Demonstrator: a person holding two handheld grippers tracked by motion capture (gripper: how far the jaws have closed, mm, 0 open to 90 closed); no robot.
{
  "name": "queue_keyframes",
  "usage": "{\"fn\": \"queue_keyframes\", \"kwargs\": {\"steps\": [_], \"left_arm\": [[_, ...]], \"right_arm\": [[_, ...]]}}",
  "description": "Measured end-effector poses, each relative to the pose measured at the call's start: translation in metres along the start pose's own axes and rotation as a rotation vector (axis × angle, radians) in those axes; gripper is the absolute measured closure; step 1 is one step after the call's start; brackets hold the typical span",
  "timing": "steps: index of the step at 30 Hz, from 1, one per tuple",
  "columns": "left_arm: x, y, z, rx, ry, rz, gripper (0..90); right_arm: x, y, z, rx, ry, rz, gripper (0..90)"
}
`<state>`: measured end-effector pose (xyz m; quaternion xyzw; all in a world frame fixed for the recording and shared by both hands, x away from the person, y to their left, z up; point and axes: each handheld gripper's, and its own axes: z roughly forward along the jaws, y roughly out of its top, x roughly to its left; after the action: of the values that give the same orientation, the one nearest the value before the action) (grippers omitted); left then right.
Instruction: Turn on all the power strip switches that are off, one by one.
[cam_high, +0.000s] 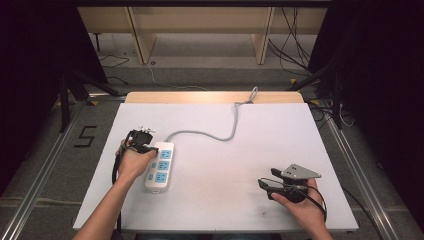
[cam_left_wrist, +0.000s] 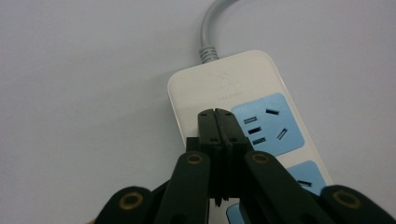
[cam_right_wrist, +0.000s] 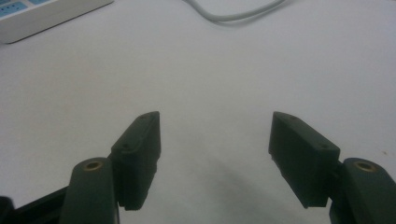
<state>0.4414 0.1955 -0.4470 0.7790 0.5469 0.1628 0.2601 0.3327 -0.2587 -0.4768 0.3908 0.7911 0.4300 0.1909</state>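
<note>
A white power strip (cam_high: 159, 167) with blue socket panels lies on the white table at the left, its grey cable (cam_high: 220, 131) curving off toward the far edge. My left gripper (cam_high: 152, 149) is shut with nothing between its jaws; its tips sit over the cable end of the strip. In the left gripper view the closed tips (cam_left_wrist: 215, 122) rest just beside the first blue socket (cam_left_wrist: 268, 122) on the power strip (cam_left_wrist: 224, 84). My right gripper (cam_high: 265, 181) stands open near the front right of the table. Its fingers (cam_right_wrist: 137, 149) hover over bare table, nothing between them.
The white table top (cam_high: 280, 145) ends in a wooden strip at the far edge. In the right gripper view the power strip (cam_right_wrist: 42, 16) and cable (cam_right_wrist: 233, 16) lie far off at the top. Floor cables and stand legs surround the table.
</note>
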Motion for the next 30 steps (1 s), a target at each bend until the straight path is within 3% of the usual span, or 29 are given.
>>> {"fn": "queue_keyframes", "kwargs": {"steps": [11, 30], "left_arm": [[-0.002, -0.002, -0.012, -0.036, -0.009, 0.016, 89.8], [-0.008, -0.011, -0.027, -0.041, -0.032, 0.046, 89.8]], "right_arm": [[0.0, 0.0, 0.0, -0.001, 0.001, 0.002, 35.2], [-0.001, 0.0, 0.0, -0.003, 0.002, 0.002, 35.2]]}}
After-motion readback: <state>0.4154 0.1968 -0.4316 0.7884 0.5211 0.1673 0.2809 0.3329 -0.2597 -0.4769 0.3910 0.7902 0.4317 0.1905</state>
